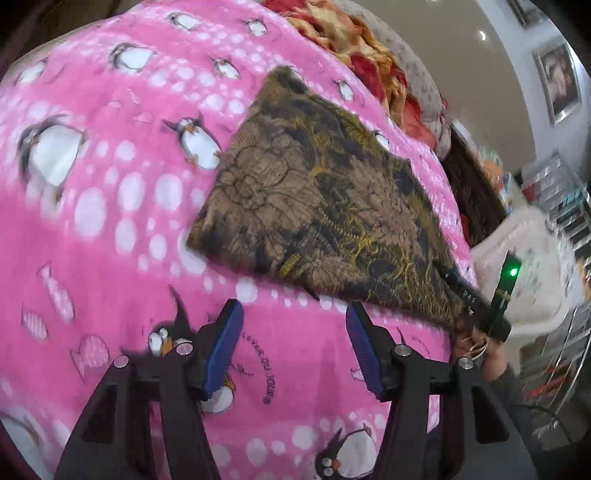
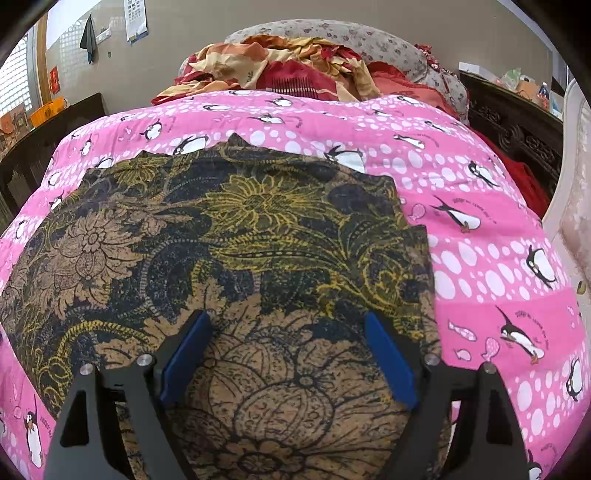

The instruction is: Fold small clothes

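A brown, black and yellow floral garment point(image 1: 325, 206) lies flat on a pink penguin blanket point(image 1: 110, 221). My left gripper point(image 1: 293, 314) is open and empty, hovering over the blanket just short of the garment's near edge. In the right wrist view the same garment point(image 2: 229, 236) fills the middle, and my right gripper point(image 2: 286, 321) is open right above its near part, holding nothing. The right gripper's body point(image 1: 491, 314) with a green light shows at the garment's right corner in the left wrist view.
A heap of red and orange cloth point(image 2: 280, 70) and a grey floral pillow point(image 2: 332, 33) lie at the far end of the bed. Dark carved wood furniture point(image 2: 517, 129) stands on the right, a white chair point(image 1: 524, 280) beside the bed.
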